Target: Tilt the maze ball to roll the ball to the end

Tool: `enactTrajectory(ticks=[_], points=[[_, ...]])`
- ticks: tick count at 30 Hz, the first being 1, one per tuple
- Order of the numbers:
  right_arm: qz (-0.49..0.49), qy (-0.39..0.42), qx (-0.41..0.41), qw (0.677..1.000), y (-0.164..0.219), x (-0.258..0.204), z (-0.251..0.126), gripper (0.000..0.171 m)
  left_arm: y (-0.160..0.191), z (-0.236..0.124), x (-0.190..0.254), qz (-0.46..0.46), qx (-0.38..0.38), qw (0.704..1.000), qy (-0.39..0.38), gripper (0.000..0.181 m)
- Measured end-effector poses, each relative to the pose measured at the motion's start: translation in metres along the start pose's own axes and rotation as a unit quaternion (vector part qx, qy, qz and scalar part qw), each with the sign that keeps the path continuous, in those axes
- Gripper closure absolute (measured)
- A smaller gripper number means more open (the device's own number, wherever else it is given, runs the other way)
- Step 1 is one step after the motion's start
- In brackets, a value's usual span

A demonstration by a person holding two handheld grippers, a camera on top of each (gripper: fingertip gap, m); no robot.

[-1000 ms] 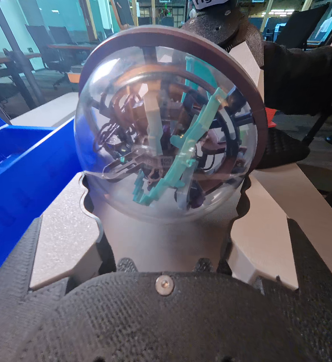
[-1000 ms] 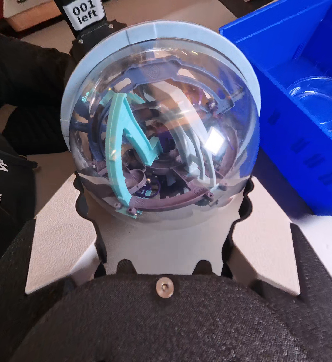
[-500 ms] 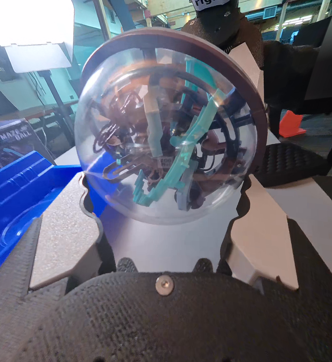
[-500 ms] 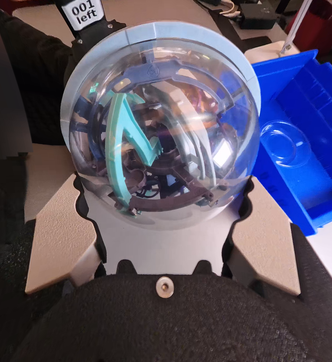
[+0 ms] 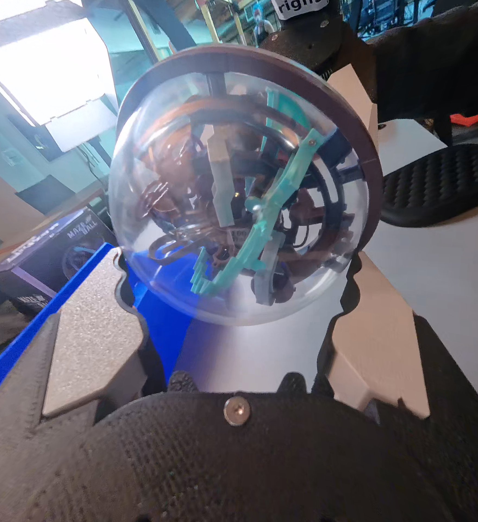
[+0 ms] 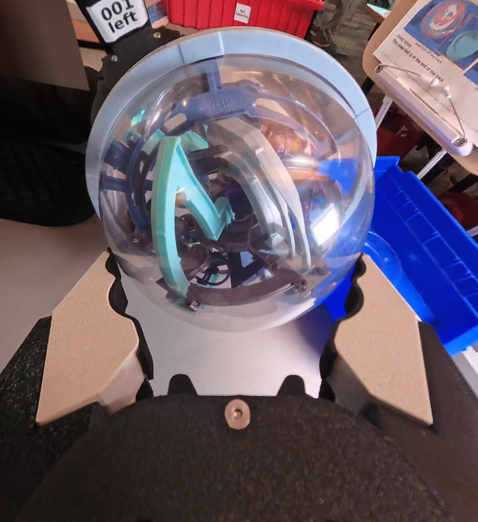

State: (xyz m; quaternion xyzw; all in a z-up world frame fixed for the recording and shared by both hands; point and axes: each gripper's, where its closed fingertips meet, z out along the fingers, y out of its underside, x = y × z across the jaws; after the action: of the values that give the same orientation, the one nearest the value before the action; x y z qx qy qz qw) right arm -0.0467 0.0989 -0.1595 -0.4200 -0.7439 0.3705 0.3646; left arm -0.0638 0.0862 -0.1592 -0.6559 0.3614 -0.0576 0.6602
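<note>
The maze ball (image 5: 240, 183) is a clear sphere with teal, brown, grey and dark blue tracks inside and a ring round its middle. It is held in the air between both grippers. My left gripper (image 5: 236, 282) is shut on one half, its fingertips pressing the sphere's sides. My right gripper (image 6: 235, 282) is shut on the opposite half of the maze ball (image 6: 232, 180). Each gripper shows behind the ball in the other's view: the right gripper (image 5: 311, 34) and the left gripper (image 6: 127, 36). A small shiny bead (image 5: 256, 208) seems to sit on the teal track.
A blue bin (image 6: 429, 254) holding a clear dish (image 6: 381, 254) stands beside the ball on the white table (image 5: 429, 282); the bin (image 5: 62, 310) also shows in the left wrist view. A dark box (image 5: 43, 254), a black mesh chair (image 5: 441, 183), a clipboard (image 6: 443, 70) and a red bin (image 6: 232, 14) stand around.
Both grippers have swung and tilted with the ball still held. The background has shifted: the blue bin slid lower, and the box, clipboard and red bin have come into view.
</note>
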Motion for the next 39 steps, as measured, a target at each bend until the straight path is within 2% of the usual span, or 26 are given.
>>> enactTrajectory(ticks=[11, 23, 39], points=[[0.06, -0.011, 0.053, 0.997, 0.035, -0.009, 0.035, 0.016, 0.057, -0.001, 0.015, -0.058, -0.05, 0.997, 0.028, 0.033], [0.01, 0.026, 0.083, 0.996, 0.047, -0.017, 0.04, 0.016, 0.082, 0.0, 0.028, -0.017, -0.083, 0.996, -0.002, 0.036], [0.035, 0.023, 0.111, 0.993, 0.051, -0.017, 0.041, 0.017, 0.089, 0.001, 0.032, -0.041, -0.081, 0.996, 0.006, 0.038]])
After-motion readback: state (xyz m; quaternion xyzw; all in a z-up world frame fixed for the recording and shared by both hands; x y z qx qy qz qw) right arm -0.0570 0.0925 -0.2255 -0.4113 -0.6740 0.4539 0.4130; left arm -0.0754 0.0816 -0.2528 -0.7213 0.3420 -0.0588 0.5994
